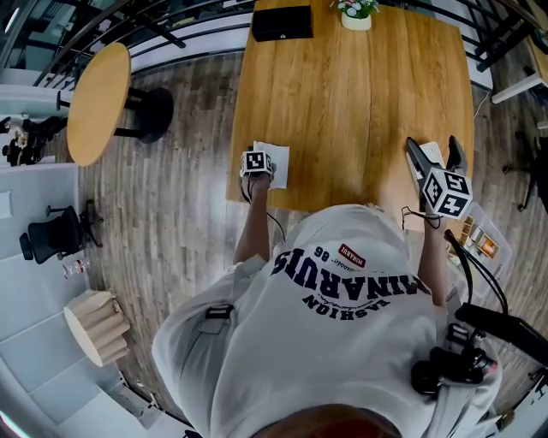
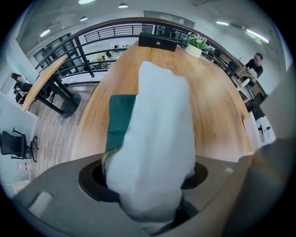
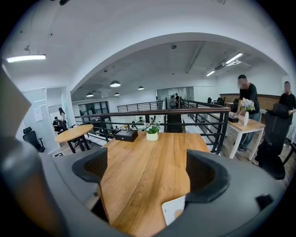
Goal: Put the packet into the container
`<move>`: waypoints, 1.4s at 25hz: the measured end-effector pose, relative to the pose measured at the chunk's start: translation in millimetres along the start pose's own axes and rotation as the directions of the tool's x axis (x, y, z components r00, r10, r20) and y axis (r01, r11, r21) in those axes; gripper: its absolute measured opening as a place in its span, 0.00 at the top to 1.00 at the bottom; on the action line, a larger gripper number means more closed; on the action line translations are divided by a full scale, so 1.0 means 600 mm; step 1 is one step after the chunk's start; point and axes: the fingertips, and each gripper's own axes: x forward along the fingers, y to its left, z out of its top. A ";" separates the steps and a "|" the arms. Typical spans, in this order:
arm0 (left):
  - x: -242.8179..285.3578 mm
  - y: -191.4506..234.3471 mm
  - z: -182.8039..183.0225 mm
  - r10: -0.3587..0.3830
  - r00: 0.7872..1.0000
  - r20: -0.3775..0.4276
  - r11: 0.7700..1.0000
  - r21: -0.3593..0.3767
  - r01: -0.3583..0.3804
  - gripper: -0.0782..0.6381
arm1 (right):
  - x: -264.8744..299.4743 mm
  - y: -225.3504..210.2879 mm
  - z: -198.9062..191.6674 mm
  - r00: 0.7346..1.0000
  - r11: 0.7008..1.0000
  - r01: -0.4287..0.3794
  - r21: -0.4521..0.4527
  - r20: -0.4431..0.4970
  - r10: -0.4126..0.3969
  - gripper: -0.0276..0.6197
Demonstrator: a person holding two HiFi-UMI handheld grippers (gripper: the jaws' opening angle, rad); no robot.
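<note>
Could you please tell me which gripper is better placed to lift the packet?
Left: the left gripper is closed on the white packet at the table edge. The right gripper is open and empty.

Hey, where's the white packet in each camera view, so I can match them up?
Head view: white packet at the near edge of the wooden table, left side.
Left gripper view: white packet fills the centre.
Right gripper view: not in it.
Shared landmark: black box at the table's far end.
</note>
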 end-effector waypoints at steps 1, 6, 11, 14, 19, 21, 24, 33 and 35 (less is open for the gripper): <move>0.000 0.000 -0.001 0.003 1.000 0.003 1.000 0.000 -0.003 0.43 | -0.001 0.000 -0.002 1.000 1.000 0.000 0.000 -0.002 0.000 0.12; -0.002 0.002 0.000 0.002 1.000 0.011 1.000 0.002 -0.002 0.43 | -0.003 -0.002 -0.003 1.000 1.000 0.002 0.007 -0.005 -0.002 0.13; 0.002 0.003 -0.001 -0.005 1.000 0.019 1.000 0.001 0.004 0.43 | -0.004 -0.009 -0.003 1.000 1.000 0.008 0.011 0.000 -0.008 0.13; 0.001 0.004 -0.001 -0.010 1.000 0.024 1.000 0.001 0.010 0.43 | -0.005 -0.009 -0.007 1.000 1.000 0.006 0.012 -0.002 -0.006 0.13; -0.018 -0.005 -0.003 -0.095 0.994 0.058 0.994 -0.041 0.098 0.44 | -0.013 -0.018 -0.006 1.000 1.000 0.009 0.017 -0.004 -0.008 0.13; -0.035 -0.019 0.002 -0.158 0.983 0.096 0.984 -0.071 0.165 0.44 | -0.016 -0.024 -0.004 1.000 1.000 0.014 0.018 -0.004 -0.014 0.13; -0.065 -0.040 0.015 -0.221 0.963 0.154 0.970 -0.067 0.233 0.44 | -0.016 -0.028 -0.004 1.000 1.000 0.017 0.018 -0.007 -0.017 0.13; -0.234 -0.113 0.090 -0.385 0.829 0.406 0.911 0.023 0.412 0.44 | 0.008 0.006 0.003 0.999 0.999 -0.032 -0.008 -0.011 0.032 0.13; -0.285 -0.124 0.105 -0.400 0.799 0.450 0.905 0.054 0.422 0.44 | 0.013 0.012 0.007 0.999 0.999 -0.039 -0.014 -0.012 0.039 0.13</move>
